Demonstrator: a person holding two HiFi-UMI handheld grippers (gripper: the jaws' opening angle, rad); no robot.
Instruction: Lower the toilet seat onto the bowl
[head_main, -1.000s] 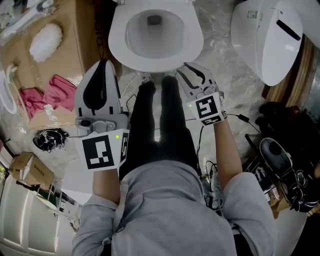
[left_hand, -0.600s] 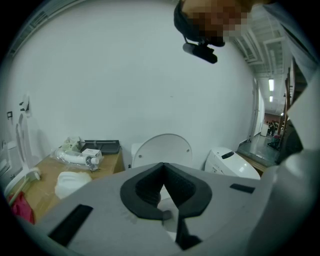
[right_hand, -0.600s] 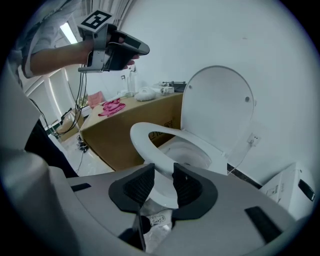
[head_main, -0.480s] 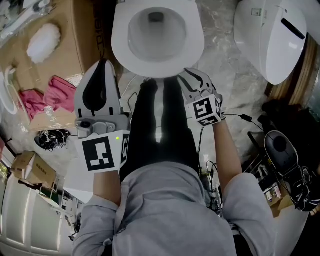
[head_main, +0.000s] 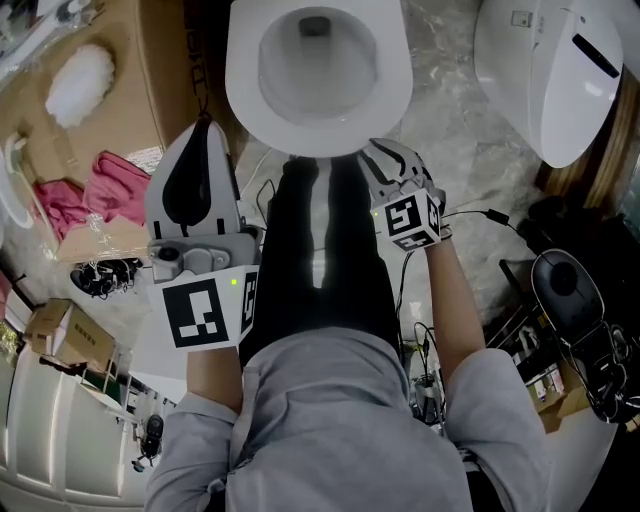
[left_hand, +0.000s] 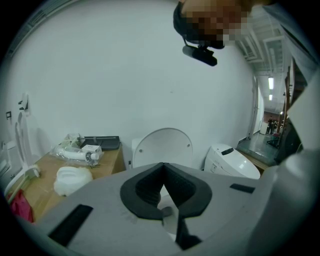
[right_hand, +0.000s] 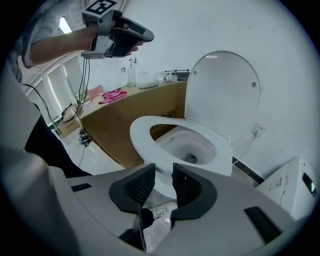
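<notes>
White oval plastic toilet seat (head_main: 395, 75) (right_hand: 145, 135) down flat on the rim of the white ceramic bowl (head_main: 318, 60), front edge toward the person's black trouser legs (head_main: 320, 230). Round white lid (right_hand: 225, 90) upright behind, against the wall. Left grey two-jaw gripper (head_main: 205, 125) (left_hand: 162, 166) off the seat's front left, black pads together, nothing clamped. Right grey two-jaw gripper (head_main: 378, 150) (right_hand: 164, 172) just beside the seat's front right edge, pointed steeply down, jaws apart and just closing slightly, nothing between them. Second white toilet (head_main: 545, 80) to the right. Brown cardboard box (head_main: 150, 90) to the left, pink cloth (head_main: 110, 185) at its near edge.
</notes>
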